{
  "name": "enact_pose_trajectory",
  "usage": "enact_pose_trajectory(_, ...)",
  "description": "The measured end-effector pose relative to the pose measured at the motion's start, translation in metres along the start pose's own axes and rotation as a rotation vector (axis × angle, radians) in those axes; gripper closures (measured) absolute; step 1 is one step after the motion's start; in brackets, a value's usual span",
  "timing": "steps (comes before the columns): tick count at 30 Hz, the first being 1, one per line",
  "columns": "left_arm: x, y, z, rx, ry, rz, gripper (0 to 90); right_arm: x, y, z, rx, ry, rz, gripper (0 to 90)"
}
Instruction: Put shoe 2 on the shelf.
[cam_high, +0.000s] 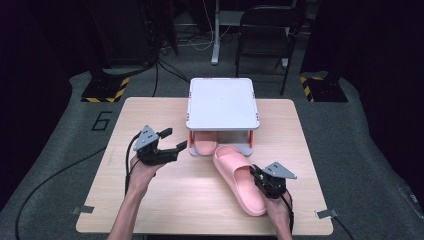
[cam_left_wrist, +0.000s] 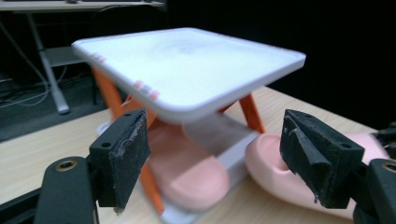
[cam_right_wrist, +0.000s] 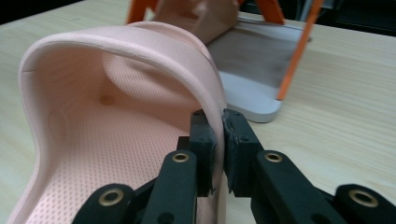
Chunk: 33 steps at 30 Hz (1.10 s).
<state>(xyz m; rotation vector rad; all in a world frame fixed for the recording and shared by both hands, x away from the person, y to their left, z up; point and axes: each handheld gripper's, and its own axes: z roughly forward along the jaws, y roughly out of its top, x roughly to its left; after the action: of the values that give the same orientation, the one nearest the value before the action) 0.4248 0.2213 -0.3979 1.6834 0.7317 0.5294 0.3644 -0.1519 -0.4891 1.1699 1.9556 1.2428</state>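
Observation:
A pink slipper (cam_high: 240, 182) lies on the wooden table in front of a small two-tier rack (cam_high: 222, 102) with a white top and orange legs. My right gripper (cam_high: 256, 172) is shut on the side edge of its strap (cam_right_wrist: 140, 42), with the pads pinching the rim; it shows close up in the right gripper view (cam_right_wrist: 218, 140). A second pink slipper (cam_high: 204, 146) lies on the rack's lower shelf (cam_right_wrist: 252, 60). My left gripper (cam_high: 176, 139) hangs open to the left of the rack, its jaws wide and holding nothing (cam_left_wrist: 215, 149), aimed at the shelved slipper (cam_left_wrist: 187, 172).
The rack stands at the table's far middle. Bare wood (cam_high: 165, 200) stretches along the front and left of the table. A folding chair (cam_high: 265, 30) and stands sit on the floor beyond the far edge.

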Motion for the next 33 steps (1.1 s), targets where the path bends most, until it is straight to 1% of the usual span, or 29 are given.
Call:
enact_pose_trajectory(1,0.001,0.005,0.007,0.016,-0.016,-0.003,23.8,-0.002,0.001,0.002,0.0,-0.016,-0.002,83.0)
enact_pose_trajectory(2,0.001,0.009,0.015,0.026,-0.019,-0.003,23.8,-0.004,0.002,0.004,0.008,-0.029,0.0,83.0)
enact_pose_trajectory(3,0.002,0.013,0.023,0.031,-0.015,0.011,23.8,-0.006,0.003,0.007,-0.003,-0.046,0.006,82.9)
enact_pose_trajectory(4,0.002,0.015,0.029,0.041,-0.022,0.011,24.0,-0.008,0.004,0.009,0.01,-0.054,0.002,82.9)
enact_pose_trajectory(5,0.003,0.018,0.037,0.064,-0.025,0.015,24.3,-0.01,0.005,0.011,0.013,-0.064,0.005,82.9)
enact_pose_trajectory(6,0.004,0.021,0.044,0.08,-0.019,0.033,24.6,-0.013,0.006,0.015,0.017,-0.072,0.005,82.7)
enact_pose_trajectory(7,0.003,0.022,0.05,0.067,-0.01,0.034,25.3,-0.015,0.008,0.017,0.019,-0.079,0.004,82.3)
enact_pose_trajectory(8,0.004,0.024,0.053,0.074,-0.014,0.04,26.3,-0.016,0.009,0.019,0.021,-0.088,0.012,82.1)
enact_pose_trajectory(9,0.005,0.026,0.059,0.067,-0.004,0.043,26.8,-0.018,0.01,0.022,0.017,-0.089,0.013,82.1)
enact_pose_trajectory(10,0.006,0.028,0.063,0.075,-0.004,0.035,27.3,-0.02,0.01,0.025,0.005,-0.098,0.011,82.2)
enact_pose_trajectory(11,0.007,0.029,0.068,0.07,0.004,0.035,27.8,-0.021,0.012,0.028,0.02,-0.104,0.02,82.1)
enact_pose_trajectory(12,0.008,0.03,0.071,0.085,-0.004,0.032,27.9,-0.023,0.013,0.031,0.024,-0.102,0.016,81.9)
enact_pose_trajectory(13,0.009,0.031,0.077,0.09,0.013,0.024,28.1,-0.024,0.014,0.035,0.028,-0.115,0.015,81.9)
enact_pose_trajectory(15,0.009,0.031,0.082,0.103,0.024,0.028,28.8,-0.025,0.016,0.043,0.034,-0.133,0.004,81.4)
enact_pose_trajectory(17,0.01,0.03,0.085,0.118,0.034,0.027,29.6,-0.024,0.018,0.049,0.041,-0.157,-0.009,81.3)
enact_pose_trajectory(19,0.011,0.028,0.088,0.133,0.04,0.025,30.0,-0.025,0.02,0.055,0.048,-0.168,0.001,80.6)
enact_pose_trajectory(20,0.012,0.027,0.089,0.144,0.037,0.021,30.1,-0.024,0.022,0.057,0.04,-0.176,0.001,80.5)
enact_pose_trajectory(21,0.013,0.026,0.09,0.133,0.045,0.017,30.3,-0.024,0.023,0.061,0.03,-0.186,0.011,80.5)
enact_pose_trajectory(23,0.014,0.026,0.09,0.134,0.052,0.011,30.3,-0.022,0.026,0.067,0.03,-0.2,-0.009,80.5)
enact_pose_trajectory(25,0.015,0.025,0.09,0.131,0.054,0.016,30.7,-0.02,0.03,0.075,0.032,-0.212,-0.004,79.7)
enact_pose_trajectory(26,0.015,0.025,0.09,0.132,0.057,0.018,31.0,-0.019,0.031,0.079,0.029,-0.217,-0.014,79.4)
enact_pose_trajectory(27,0.015,0.025,0.09,0.127,0.059,0.018,31.1,-0.019,0.032,0.081,0.031,-0.223,-0.008,79.2)
enact_pose_trajectory(28,0.016,0.025,0.09,0.13,0.057,0.022,31.3,-0.018,0.033,0.086,0.027,-0.227,0.008,78.4)
enact_pose_trajectory(30,0.016,0.025,0.089,0.131,0.059,0.024,31.6,-0.018,0.035,0.091,0.04,-0.219,0.011,77.8)
enact_pose_trajectory(33,0.016,0.025,0.089,0.131,0.059,0.031,32.2,-0.02,0.035,0.093,0.03,-0.196,0.044,73.6)
